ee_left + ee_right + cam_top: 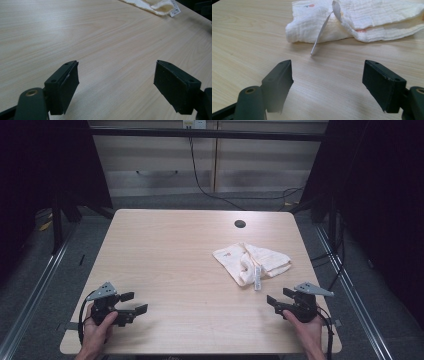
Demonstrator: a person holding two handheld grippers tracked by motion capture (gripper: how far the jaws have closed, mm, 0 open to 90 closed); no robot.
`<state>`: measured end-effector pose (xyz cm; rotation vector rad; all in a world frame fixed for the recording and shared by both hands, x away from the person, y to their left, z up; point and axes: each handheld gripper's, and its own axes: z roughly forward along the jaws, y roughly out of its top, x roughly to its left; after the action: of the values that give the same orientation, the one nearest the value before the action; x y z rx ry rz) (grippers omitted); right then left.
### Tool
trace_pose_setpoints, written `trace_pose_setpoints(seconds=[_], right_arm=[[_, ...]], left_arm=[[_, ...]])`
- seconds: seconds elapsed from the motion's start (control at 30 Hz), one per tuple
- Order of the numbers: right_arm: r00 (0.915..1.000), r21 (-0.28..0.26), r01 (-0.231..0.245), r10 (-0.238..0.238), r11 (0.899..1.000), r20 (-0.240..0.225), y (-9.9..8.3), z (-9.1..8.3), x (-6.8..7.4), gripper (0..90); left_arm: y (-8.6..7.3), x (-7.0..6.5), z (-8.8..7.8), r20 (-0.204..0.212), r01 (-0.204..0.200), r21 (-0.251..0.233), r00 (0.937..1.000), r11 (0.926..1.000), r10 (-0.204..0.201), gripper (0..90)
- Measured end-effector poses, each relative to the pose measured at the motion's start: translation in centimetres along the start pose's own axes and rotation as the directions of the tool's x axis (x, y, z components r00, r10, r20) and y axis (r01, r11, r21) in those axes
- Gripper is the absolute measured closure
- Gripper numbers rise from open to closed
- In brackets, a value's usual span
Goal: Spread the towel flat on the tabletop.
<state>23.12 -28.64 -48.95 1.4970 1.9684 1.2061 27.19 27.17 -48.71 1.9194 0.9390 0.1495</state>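
Note:
A crumpled cream cloth (251, 261) with a white label (258, 278) lies right of the table's middle. In the right gripper view the cloth (362, 22) lies just beyond the jaws, its label (320, 35) hanging toward them. My right gripper (278, 299) rests near the front right corner, open and with nothing in it, a short way in front of the cloth. My left gripper (134, 303) sits at the front left, also open with nothing between its jaws. In the left gripper view (116, 85) the cloth (155, 5) lies far off at the top right.
The light wooden table (170, 255) has a round cable hole (240, 224) near its far edge. Metal frame rails run along both sides of the table, and a black cable hangs at the wall behind.

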Motion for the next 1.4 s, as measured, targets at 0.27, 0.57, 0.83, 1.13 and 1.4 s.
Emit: trace_pose_setpoints(seconds=[0.27,0.57,0.83,1.13,1.4], right_arm=[[0.9976,0.008,0.01,-0.009,1.0,-0.069,0.3,-0.1,0.0,31.1],[0.9909,0.041,0.059,-0.053,0.997,-0.123,1.7,0.5,0.1,35.3],[0.9869,0.035,0.059,-0.053,0.998,-0.152,4.4,2.1,-0.6,33.8],[0.9755,0.078,0.108,-0.091,0.991,-0.2,9.0,4.9,-1.5,34.8],[0.9741,0.148,0.125,-0.093,0.981,-0.206,11.0,7.6,-3.1,36.8]], left_arm=[[-0.1,0.0,-0.1,0.0,-0.01,-0.002,1.0,1.0,0.01,19.6],[-0.2,0.1,-0.2,-0.004,-0.007,-0.002,1.0,1.0,0.007,19.7],[-0.1,0.1,-0.1,-0.017,-0.005,0.01,0.9998,0.9999,0.005,19.6],[0.0,0.2,-0.1,-0.01,0.0,0.005,1.0,1.0,0.0,19.8],[0.0,0.6,-0.1,-0.014,0.012,0.005,0.9998,0.9999,-0.012,20.5]])
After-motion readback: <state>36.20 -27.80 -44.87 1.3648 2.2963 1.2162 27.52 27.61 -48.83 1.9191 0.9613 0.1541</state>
